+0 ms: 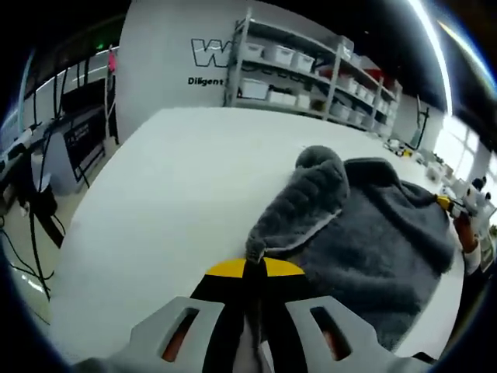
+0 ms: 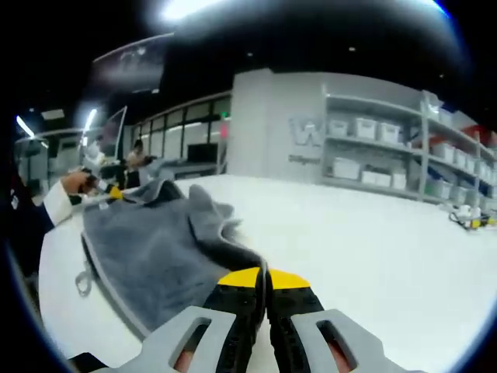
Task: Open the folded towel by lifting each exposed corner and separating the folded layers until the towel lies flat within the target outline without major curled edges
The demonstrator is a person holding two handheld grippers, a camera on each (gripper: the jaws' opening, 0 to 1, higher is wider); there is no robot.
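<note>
- White table (image 1: 171, 194) fills mid-frame in both views; shelving w/ bins (image 1: 311, 70) along the back wall, upper centre to upper right of left gripper view.
- Grey towel (image 1: 373, 233) lies right of centre in left gripper view, one layer humped up and rolled over toward frame centre. In right gripper view the towel (image 2: 155, 256) is lower left, flatter, w/ a light edge trim and a small hang loop (image 2: 81, 281) at far left.
- Left gripper (image 1: 252, 268): jaws pressed together, pinching a towel corner at bottom centre; cloth bunches right at the tips.
- Right gripper (image 2: 264, 280): jaws closed, a towel edge runs into the tips, so prob pinching it too.
- Other gripper shows as a yellow-tipped tool at far right of left gripper view (image 1: 454, 203) and at upper left of right gripper view (image 2: 105, 192), each on a far corner of the cloth.
- Step, imo: mid-unfold, both corners held, top layer peeled but not laid out.
- No target outline visible, can't judge placement.
- Next move needs: pull the two corners apart, keep tension, lower flat so the rolled hump doesn't stay curled.
</note>
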